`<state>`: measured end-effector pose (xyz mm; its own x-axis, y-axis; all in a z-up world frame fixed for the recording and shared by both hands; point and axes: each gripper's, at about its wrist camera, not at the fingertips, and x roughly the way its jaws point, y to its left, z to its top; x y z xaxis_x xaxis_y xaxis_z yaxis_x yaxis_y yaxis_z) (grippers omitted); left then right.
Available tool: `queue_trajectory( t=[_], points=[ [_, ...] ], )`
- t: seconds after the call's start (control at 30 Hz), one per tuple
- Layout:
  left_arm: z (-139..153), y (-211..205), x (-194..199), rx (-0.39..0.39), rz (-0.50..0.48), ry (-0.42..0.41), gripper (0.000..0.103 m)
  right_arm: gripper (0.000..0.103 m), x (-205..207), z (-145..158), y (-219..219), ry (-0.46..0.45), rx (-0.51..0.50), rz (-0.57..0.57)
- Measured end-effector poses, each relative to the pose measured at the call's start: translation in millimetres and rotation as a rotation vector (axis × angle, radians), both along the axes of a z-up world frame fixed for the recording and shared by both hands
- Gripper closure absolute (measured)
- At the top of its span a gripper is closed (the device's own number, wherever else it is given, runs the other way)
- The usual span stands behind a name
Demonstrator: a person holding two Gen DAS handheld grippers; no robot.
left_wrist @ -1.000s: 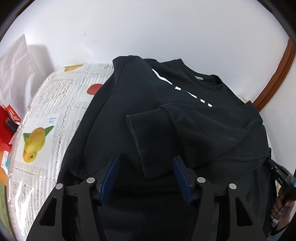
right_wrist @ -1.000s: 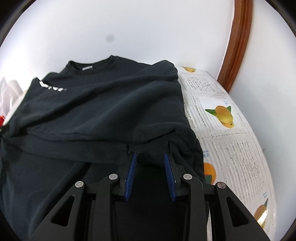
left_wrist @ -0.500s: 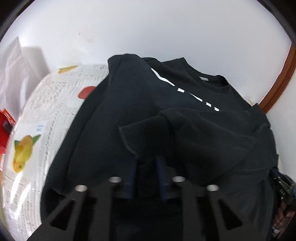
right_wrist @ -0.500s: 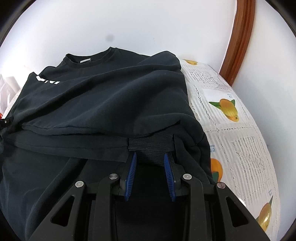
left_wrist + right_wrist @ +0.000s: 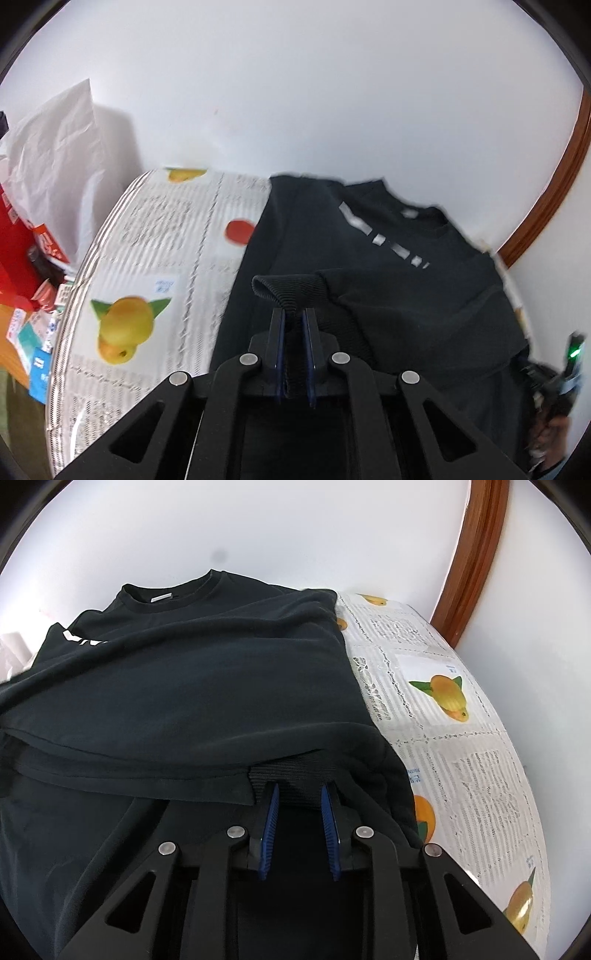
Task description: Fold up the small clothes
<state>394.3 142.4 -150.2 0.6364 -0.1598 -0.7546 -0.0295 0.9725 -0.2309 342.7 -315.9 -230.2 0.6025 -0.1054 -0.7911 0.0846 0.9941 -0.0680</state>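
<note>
A black sweatshirt (image 5: pixel 388 295) with white lettering lies on a table with its sleeves folded over its body. My left gripper (image 5: pixel 293 314) is shut on the ribbed cuff (image 5: pixel 291 291) of one sleeve and holds it lifted off the shirt, so the cuff bunches above the pads. In the right wrist view the sweatshirt (image 5: pixel 203 686) fills the left and middle. The jaws of my right gripper (image 5: pixel 299 790) are closing on the other ribbed cuff (image 5: pixel 295 771), which fills the gap between the blue pads near the shirt's right edge.
A fruit-print tablecloth (image 5: pixel 166 240) covers the round table and shows again at the right as tablecloth (image 5: pixel 461 757). A white bag (image 5: pixel 55 155) and a red box (image 5: pixel 14 251) stand beyond the left edge. A white wall and a wooden frame (image 5: pixel 472 554) are behind. A hand (image 5: pixel 554 417) shows low right.
My left gripper went from open around the cuff to shut on it, then lifted it up and back. The right gripper's pads drew closer together on the other cuff.
</note>
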Motion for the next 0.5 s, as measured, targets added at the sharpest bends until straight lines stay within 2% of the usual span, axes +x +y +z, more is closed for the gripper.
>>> queue_trajectory(
  t=[0.1, 0.3, 0.4, 0.47, 0.5],
  points=[
    [-19.5, -1.5, 1.7, 0.007, 0.000, 0.044, 0.093, 0.080, -5.8, 9.4, 3.9, -0.014, 0.028, 0.045],
    [-32.3, -6.6, 4.5, 0.059, 0.025, 0.096, 0.088, 0.078, -16.0, 44.3, 16.0, -0.151, 0.078, 0.151],
    [-30.8, -6.6, 2.1, 0.072, 0.034, 0.098, 0.088, 0.078, -2.8, 47.1, 10.4, -0.180, 0.101, 0.120],
    [-30.0, -7.2, 1.9, 0.080, 0.039, 0.100, 0.088, 0.078, 12.8, 37.6, 3.5, -0.142, 0.076, 0.049],
    [-29.5, -7.7, 1.0, 0.084, 0.040, 0.103, 0.086, 0.078, 23.0, 27.8, -2.2, -0.093, 0.061, 0.003]
  ],
)
